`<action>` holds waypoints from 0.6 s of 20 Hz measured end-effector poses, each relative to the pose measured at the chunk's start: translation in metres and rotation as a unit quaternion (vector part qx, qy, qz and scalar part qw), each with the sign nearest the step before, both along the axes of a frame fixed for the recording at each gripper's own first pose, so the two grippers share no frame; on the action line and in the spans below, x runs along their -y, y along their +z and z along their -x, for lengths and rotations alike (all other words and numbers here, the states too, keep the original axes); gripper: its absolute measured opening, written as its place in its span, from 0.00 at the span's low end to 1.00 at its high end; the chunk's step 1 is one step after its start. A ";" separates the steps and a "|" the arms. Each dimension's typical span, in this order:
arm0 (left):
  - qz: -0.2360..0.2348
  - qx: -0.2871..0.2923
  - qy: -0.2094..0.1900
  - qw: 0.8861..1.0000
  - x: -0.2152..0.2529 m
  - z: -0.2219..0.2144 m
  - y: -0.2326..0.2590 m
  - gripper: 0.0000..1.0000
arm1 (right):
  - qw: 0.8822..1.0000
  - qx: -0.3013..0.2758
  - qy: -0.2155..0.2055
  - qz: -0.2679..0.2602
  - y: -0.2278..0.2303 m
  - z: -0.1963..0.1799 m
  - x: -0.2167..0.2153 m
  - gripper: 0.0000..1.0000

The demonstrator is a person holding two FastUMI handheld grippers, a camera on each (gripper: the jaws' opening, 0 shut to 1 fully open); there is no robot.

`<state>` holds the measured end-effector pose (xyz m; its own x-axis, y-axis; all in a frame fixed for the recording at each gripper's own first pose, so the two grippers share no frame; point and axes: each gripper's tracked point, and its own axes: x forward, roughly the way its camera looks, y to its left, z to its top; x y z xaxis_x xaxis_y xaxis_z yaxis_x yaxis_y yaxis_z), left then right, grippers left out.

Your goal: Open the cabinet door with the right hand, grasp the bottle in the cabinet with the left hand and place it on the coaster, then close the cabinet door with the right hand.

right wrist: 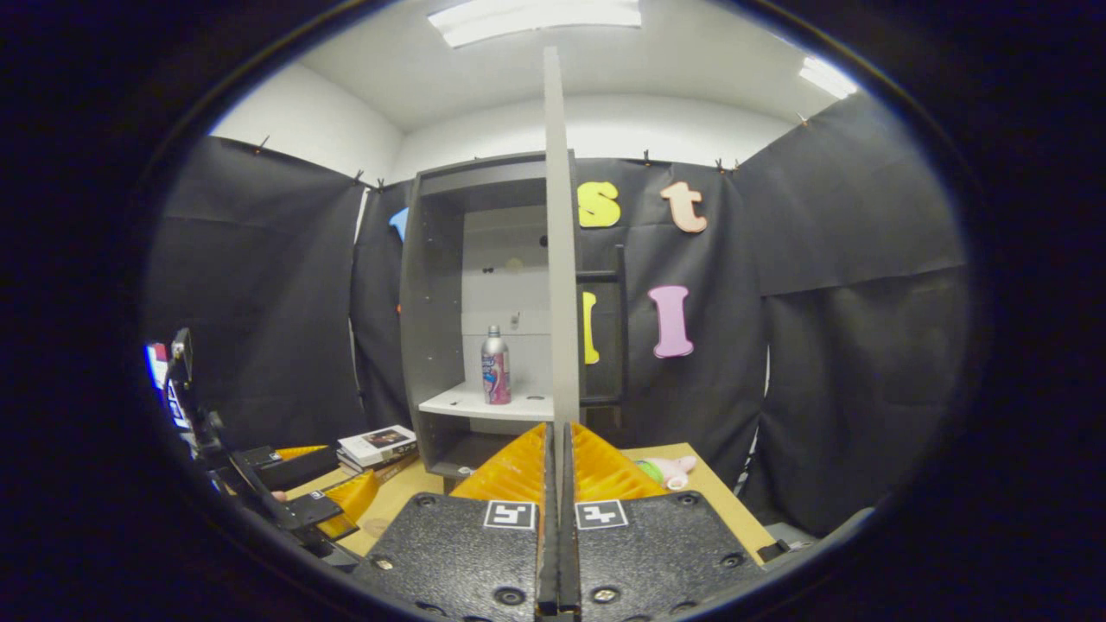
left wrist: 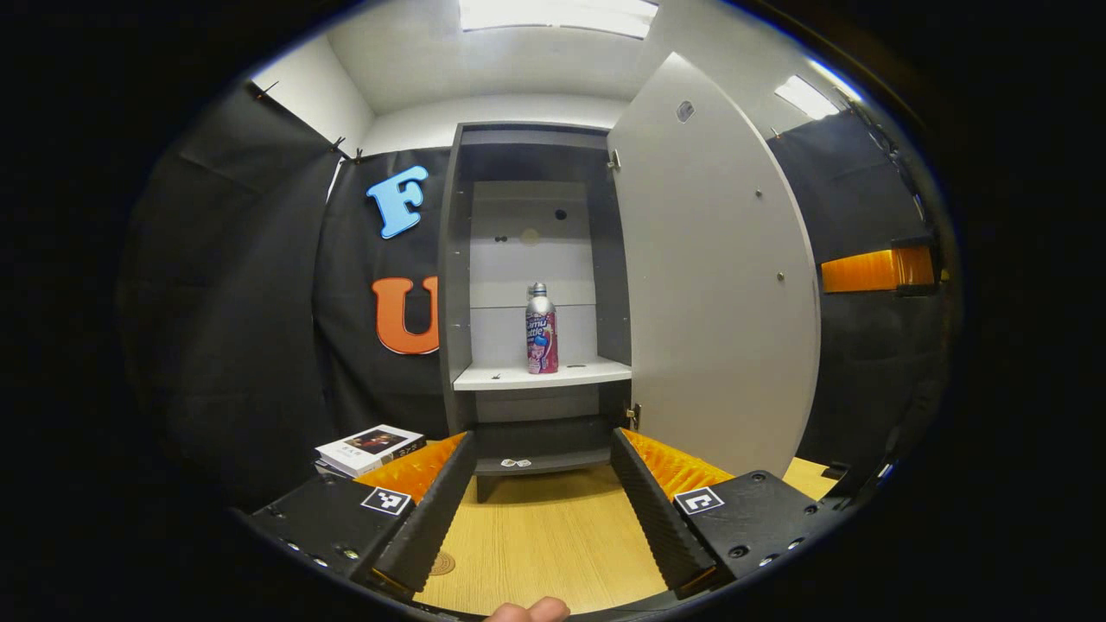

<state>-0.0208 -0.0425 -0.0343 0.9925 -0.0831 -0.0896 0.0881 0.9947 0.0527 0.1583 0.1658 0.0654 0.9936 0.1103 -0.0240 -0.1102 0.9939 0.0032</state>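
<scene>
Silver-and-pink bottle (left wrist: 542, 330), grey cabinet door (left wrist: 713, 268), pale wooden table (left wrist: 536, 536)

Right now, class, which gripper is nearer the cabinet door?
Right. The right gripper is shut on the cabinet door edge; the left gripper hangs open over the table, short of it.

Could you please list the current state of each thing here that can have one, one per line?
Grey cabinet door: swung wide open, its edge pinched by the right gripper.
Silver and pink bottle: upright on the white shelf, cap on, untouched.
Left gripper: open, empty, facing the bottle.
Right gripper: shut on the door edge.
White book: closed, lying flat.
</scene>
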 end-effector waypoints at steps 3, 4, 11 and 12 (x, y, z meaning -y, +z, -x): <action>-0.001 0.003 0.006 1.000 -0.005 0.001 0.003 0.95 | 1.000 -0.002 0.014 0.002 -0.002 0.000 -0.007 0.04; -0.003 0.004 0.008 1.000 -0.007 0.000 0.003 0.95 | 1.000 -0.004 0.016 0.003 -0.003 0.001 -0.006 0.04; -0.018 0.013 0.016 1.000 -0.021 -0.010 0.007 0.95 | 0.999 -0.026 0.043 -0.007 -0.010 0.007 -0.020 0.47; -0.020 0.016 0.015 1.000 -0.023 -0.014 0.008 0.95 | 0.999 -0.027 0.040 -0.005 -0.012 0.006 -0.018 0.55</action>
<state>-0.0067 -0.0200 -0.0259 0.9969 -0.0497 -0.0610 0.0553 0.9940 0.0940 0.1526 0.1837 0.0538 0.9789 0.1893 -0.0766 -0.1883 0.9819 0.0207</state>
